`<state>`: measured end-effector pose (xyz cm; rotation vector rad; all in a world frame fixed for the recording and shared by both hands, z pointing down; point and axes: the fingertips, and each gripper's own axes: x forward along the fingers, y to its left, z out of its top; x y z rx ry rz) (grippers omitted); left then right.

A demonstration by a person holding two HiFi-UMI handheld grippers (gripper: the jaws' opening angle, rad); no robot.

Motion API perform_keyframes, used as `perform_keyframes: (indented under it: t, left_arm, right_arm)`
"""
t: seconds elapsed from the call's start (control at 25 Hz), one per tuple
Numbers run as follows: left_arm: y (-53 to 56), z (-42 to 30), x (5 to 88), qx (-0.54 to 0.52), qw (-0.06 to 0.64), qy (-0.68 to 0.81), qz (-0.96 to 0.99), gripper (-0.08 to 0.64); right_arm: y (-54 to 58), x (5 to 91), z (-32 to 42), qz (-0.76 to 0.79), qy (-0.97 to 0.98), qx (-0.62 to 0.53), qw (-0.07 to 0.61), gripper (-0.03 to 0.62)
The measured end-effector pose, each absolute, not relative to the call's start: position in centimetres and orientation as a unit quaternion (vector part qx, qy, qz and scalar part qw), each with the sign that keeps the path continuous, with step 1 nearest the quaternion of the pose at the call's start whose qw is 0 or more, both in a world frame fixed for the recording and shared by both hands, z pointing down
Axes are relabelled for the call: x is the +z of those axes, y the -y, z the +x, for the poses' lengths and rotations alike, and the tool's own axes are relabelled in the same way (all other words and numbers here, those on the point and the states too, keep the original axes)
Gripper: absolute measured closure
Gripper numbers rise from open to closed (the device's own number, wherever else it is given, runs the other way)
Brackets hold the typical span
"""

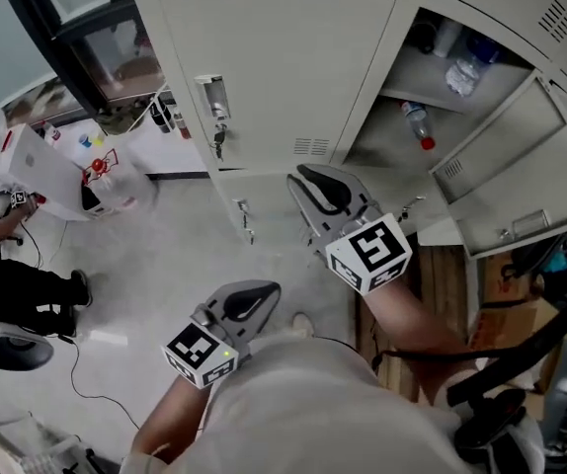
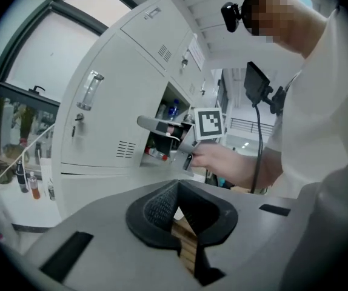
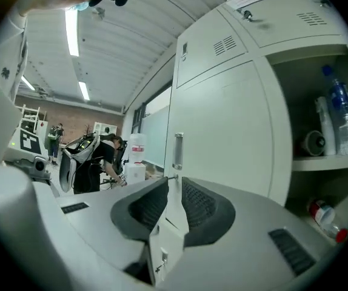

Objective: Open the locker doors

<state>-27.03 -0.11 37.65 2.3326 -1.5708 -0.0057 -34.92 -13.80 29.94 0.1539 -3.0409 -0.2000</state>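
Facing beige sheet-metal locker doors (image 1: 293,97), one shut, one swung open.
In the head view we are looking at a flat closed door (image 1: 274,57) with louvred vents, beside an open door (image 1: 506,141) baring a red-capped bottle (image 1: 417,123). In the left gripper view we are holding the left gripper (image 2: 177,188) with its ribbed black pads together. In the right gripper view the right gripper (image 3: 174,190) is standing almost closed, clasping nothing, before a slim metal handle (image 3: 177,151).

Left gripper (image 1: 254,299) and right gripper (image 1: 308,188): grey shells, black ribbed pads (image 2: 159,208) ahead of a white cube (image 1: 369,252) with black square markers. Green lamp (image 1: 226,354) on the left cube. Wearer: pale short-sleeved shirt (image 1: 313,403), black cable (image 2: 259,156).
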Motion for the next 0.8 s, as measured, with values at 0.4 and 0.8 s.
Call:
perform_keyframes:
  t: [0.4,0.8]
  left_arm:
    - [-6.6,-39.7,36.5,0.006,0.145,0.564,0.813,0.549]
    - [-10.8,-46.2,37.3,0.001,0.147,0.525,0.838,0.549]
  right_arm:
    - [11.7,27.4,-49.0,0.110,0.992,-0.060,0.023,0.499]
    - [13.6,26.5,-54.4,0.209,0.974,-0.085,0.034,0.488]
